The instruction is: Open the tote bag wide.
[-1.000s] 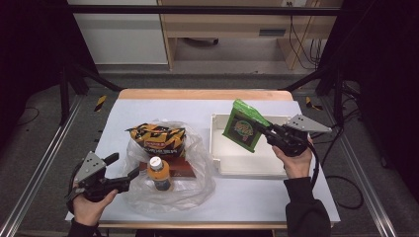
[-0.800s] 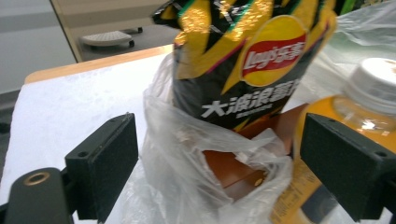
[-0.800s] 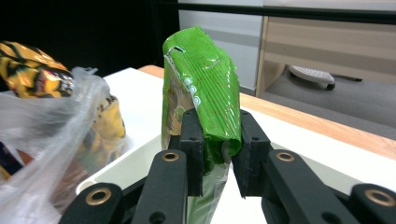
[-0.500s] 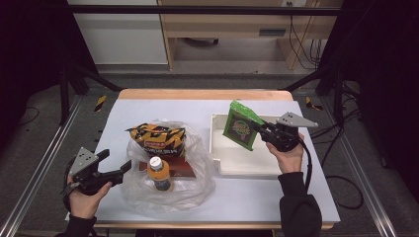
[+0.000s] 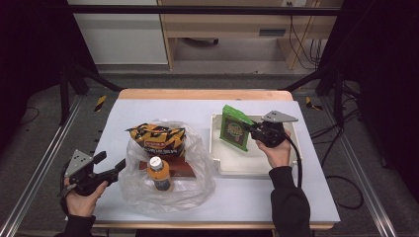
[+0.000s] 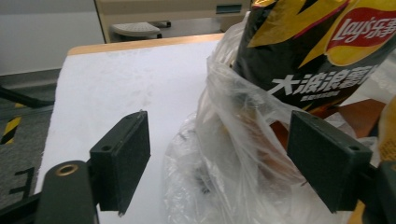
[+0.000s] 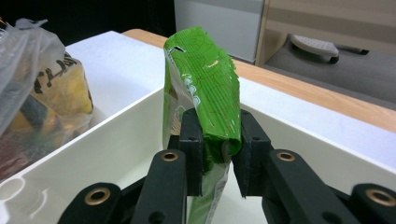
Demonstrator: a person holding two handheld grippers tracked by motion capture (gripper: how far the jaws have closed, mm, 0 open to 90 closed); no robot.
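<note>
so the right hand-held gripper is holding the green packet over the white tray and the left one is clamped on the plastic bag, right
Not quite. The left hand-held gripper is not clamped: in the left gripper view its jaws stand apart with the plastic bag between them, pads not pressing, though they have just been closing. The rest holds: the right hand-held gripper grips the green packet over the white tray.

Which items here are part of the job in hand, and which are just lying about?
In the job:
- green packet, clamped in the right gripper
- white tray under it
- clear plastic bag, between the open jaws of the left gripper, which have just been closing a little

Lying about:
- chip bag, bottle and brown box, all within the plastic bag
</note>
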